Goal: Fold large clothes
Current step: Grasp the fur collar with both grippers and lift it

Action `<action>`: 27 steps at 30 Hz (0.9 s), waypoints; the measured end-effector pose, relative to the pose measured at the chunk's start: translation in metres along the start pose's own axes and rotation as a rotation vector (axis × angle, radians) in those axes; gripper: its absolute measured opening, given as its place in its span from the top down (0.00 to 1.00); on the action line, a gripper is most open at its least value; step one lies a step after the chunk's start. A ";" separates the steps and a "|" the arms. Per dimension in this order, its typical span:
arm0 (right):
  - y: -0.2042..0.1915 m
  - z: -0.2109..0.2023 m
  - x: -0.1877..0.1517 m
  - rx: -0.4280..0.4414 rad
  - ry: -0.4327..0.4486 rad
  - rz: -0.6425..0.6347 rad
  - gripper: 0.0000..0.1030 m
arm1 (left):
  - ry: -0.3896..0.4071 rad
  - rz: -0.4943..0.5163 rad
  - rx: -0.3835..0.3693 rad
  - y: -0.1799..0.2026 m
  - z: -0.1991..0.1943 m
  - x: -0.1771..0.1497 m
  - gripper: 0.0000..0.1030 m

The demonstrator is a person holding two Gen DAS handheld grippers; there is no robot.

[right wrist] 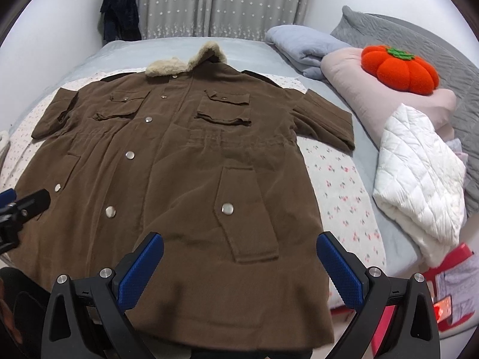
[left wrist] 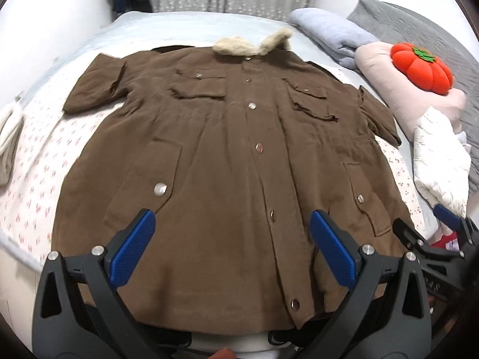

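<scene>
A large brown coat (left wrist: 227,155) with a beige fur collar (left wrist: 254,43) lies flat, front up and buttoned, on the bed; it also shows in the right wrist view (right wrist: 179,161). Both sleeves look folded short at the shoulders. My left gripper (left wrist: 232,239) is open and empty, held above the coat's lower hem left of the button line. My right gripper (right wrist: 239,257) is open and empty, above the hem by the lower right pocket (right wrist: 248,218). The right gripper also shows at the right edge of the left wrist view (left wrist: 431,227).
The bed has a floral sheet (right wrist: 341,191) and pale blue cover. At the right lie a white quilted jacket (right wrist: 419,185), a pink pillow (right wrist: 359,83) with a red pumpkin cushion (right wrist: 398,68), and a blue blanket (right wrist: 302,48). Dark clothes (right wrist: 121,9) hang by the curtain.
</scene>
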State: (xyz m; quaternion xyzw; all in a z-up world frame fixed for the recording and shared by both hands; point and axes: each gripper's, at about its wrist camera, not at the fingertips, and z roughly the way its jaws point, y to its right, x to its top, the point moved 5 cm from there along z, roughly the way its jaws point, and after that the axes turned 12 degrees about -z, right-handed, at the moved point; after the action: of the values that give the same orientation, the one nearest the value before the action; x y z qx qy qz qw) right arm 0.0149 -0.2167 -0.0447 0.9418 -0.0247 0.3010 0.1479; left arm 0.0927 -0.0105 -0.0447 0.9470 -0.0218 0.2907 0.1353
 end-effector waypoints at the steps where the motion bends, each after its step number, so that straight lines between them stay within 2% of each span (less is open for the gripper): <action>1: 0.002 0.004 0.004 0.003 -0.004 -0.006 0.00 | -0.001 0.009 -0.002 0.001 0.002 0.005 0.00; 4: 0.015 0.017 0.022 0.029 0.005 -0.013 0.00 | -0.024 0.019 -0.011 -0.003 0.012 0.025 0.00; 8: 0.032 0.042 0.055 0.087 0.000 -0.010 0.00 | -0.075 -0.023 -0.078 -0.014 0.032 0.062 0.00; 12: 0.045 0.063 0.095 0.126 0.013 -0.030 0.00 | -0.084 -0.038 -0.099 -0.021 0.051 0.099 0.00; 17: 0.059 0.097 0.149 0.217 0.014 -0.014 0.00 | -0.066 0.032 -0.066 -0.016 0.083 0.164 0.00; 21: 0.066 0.124 0.205 0.282 0.042 0.008 0.00 | -0.034 0.081 -0.051 -0.009 0.112 0.223 0.00; 27: 0.050 0.165 0.297 0.322 0.070 -0.056 0.00 | -0.044 0.165 -0.082 0.023 0.182 0.303 0.00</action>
State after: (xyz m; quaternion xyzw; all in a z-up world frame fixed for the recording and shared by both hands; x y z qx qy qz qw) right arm 0.3431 -0.3004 0.0108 0.9426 0.0555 0.3294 0.0040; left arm 0.4407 -0.0703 -0.0149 0.9417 -0.1147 0.2791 0.1491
